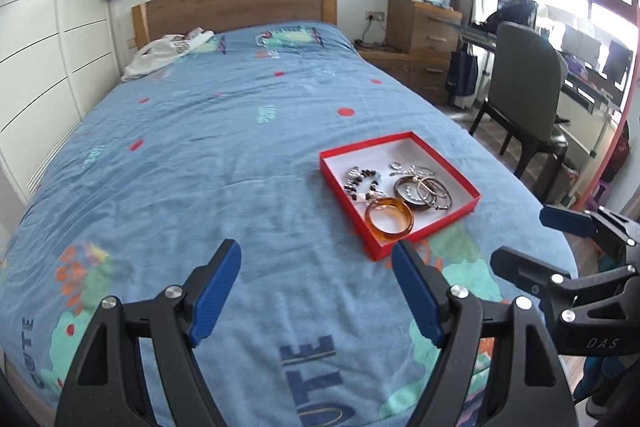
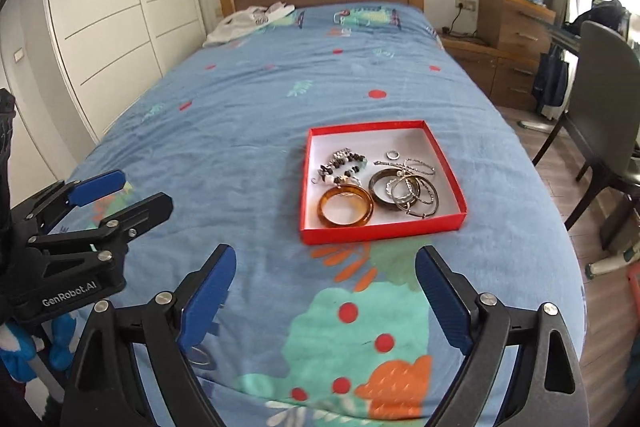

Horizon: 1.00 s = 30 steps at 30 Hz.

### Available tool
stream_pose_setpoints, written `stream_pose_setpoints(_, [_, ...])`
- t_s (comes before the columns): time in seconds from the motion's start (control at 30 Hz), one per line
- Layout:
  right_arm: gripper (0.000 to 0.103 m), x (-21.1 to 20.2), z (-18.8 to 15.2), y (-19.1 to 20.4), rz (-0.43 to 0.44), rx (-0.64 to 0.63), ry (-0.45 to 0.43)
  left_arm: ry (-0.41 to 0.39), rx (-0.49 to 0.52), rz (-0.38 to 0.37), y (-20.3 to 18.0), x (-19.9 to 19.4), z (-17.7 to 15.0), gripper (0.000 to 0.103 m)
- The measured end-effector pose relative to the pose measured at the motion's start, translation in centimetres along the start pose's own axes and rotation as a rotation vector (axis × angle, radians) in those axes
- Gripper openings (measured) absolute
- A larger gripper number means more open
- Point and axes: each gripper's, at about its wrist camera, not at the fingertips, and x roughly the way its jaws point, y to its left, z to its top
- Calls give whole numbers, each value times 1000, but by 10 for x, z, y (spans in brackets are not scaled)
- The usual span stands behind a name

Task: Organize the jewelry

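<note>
Both tools up over the bed (image 2: 248, 131), nothing in either. My left gripper (image 1: 316, 291) stands wide, pads bare; my right gripper (image 2: 324, 299) likewise wide and empty.

The red box (image 2: 384, 227) lies on the blue cover at about 12 o'clock from my right gripper, near; from the left one it sits at about 1 o'clock. All jewelry in view is inside it.

- amber bangle (image 2: 346, 213): at 7 o'clock in the box, lying flat. Judged stiff, glossy, likely slippery and possibly brittle. Best taken across the band, one pad inside the ring, one outside.
- dark bangle (image 2: 378, 193) with thin metal bangles (image 2: 420, 199) stacked over it, 5 o'clock in the box. Light, rigid; they overlap, so one may drag the others.
- beaded bracelet (image 2: 344, 167), 10 o'clock. Limp, will drape; pinch a bead cluster.
- small ring (image 2: 393, 155) and fine chain (image 2: 416, 167), toward 1 o'clock. Tiny, hardest to pinch; the chain may snag.

The soft bedding will give under downward pressure.
</note>
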Motion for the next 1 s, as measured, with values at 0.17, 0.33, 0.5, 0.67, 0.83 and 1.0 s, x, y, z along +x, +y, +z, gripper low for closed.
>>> stream_pose_setpoints(0.17, [91, -22, -7, 17, -22, -7, -40, -35, -13, 24, 16, -26, -7, 77])
stream_pose_setpoints(0.33, [96, -34, -12, 25, -41, -3, -71, -60, -31, 29, 26, -44, -12, 77])
stream_pose_setpoints(0.5, [98, -43, -19, 26, -64, 12, -94, -77, -41, 41, 34, -57, -20, 77])
stream_pose_setpoints(0.67, [101, -44, -27, 27, -93, 35, -107, -76, -59, 45, 44, -65, -27, 77])
stream_pose_setpoints(0.83, [102, -42, -35, 33, -101, 35, -106, -80, -71, 73, 56, -69, -34, 77])
stream_pose_setpoints(1.0, [102, -43, -41, 40, -100, 27, -112, -65, -91, 96, 63, -69, -39, 77])
